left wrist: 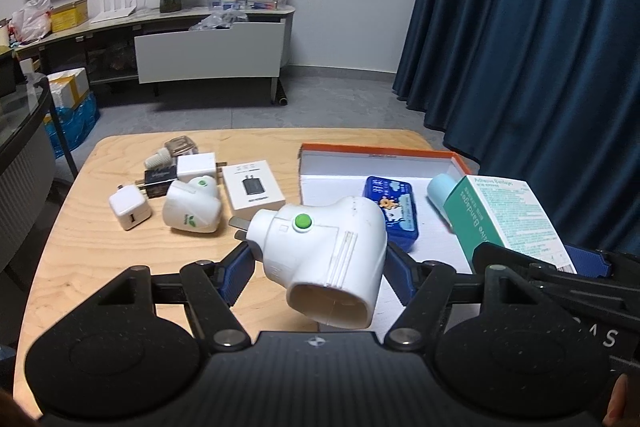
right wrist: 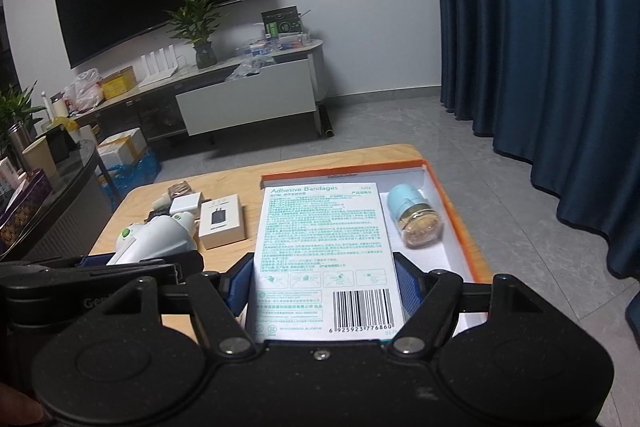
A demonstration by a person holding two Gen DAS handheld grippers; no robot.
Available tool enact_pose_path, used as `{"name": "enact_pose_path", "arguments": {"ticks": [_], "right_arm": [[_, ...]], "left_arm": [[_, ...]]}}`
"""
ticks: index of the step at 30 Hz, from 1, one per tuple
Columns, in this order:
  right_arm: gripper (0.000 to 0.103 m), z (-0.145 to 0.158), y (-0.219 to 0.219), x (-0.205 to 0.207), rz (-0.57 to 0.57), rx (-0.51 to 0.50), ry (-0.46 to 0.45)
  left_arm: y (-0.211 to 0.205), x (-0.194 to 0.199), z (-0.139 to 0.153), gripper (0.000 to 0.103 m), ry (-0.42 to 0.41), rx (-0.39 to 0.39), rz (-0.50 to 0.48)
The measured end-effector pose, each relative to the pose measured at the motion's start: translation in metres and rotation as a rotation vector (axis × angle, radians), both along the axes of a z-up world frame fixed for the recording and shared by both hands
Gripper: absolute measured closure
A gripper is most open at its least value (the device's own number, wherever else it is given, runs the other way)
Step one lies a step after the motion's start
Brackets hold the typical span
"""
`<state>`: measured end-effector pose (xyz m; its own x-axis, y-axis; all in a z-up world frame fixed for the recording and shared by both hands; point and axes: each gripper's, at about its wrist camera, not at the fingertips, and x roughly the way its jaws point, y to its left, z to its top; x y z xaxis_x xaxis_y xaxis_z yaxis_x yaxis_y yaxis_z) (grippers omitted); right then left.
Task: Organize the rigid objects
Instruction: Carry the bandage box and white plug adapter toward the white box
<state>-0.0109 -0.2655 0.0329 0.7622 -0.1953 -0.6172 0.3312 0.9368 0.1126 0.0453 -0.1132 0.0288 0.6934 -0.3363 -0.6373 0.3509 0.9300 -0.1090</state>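
In the left wrist view, the left gripper (left wrist: 320,263) is clenched on a white plug adapter (left wrist: 326,251) with a green button, its blue pads pressing the body from both sides while the metal prongs point toward ten o'clock; it is held above the wooden table (left wrist: 80,259), just at the near-left edge of the orange-rimmed tray (left wrist: 380,151), presumably so it can go in next. Inside the tray lie a blue tin (left wrist: 394,209) at one o'clock from the adapter and a pale blue-capped jar (left wrist: 440,193) further toward two o'clock; at ten o'clock a loose cluster stays unsorted on the table: a second white adapter (left wrist: 192,209), a small white charger (left wrist: 130,213) and a boxed charger (left wrist: 253,191).

In the right wrist view, the right gripper (right wrist: 322,291) grasps an adhesive bandage box (right wrist: 322,247) flat between its pads, printed back upward, above the tray's white floor (right wrist: 448,247); the flat hold likely suits laying it beside the jar (right wrist: 416,219), which lies on its side at one o'clock; the held adapter (right wrist: 152,241) shows at nine o'clock.
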Motion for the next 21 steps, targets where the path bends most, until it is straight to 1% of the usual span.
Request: {"name": "enact_pose_path", "arguments": {"ticks": [21], "right_arm": [[0.019,-0.002,-0.033,-0.012,-0.088,0.007,-0.01]], "left_arm": [[-0.032,0.002,-0.001,0.033,-0.002,0.003,-0.067]]}}
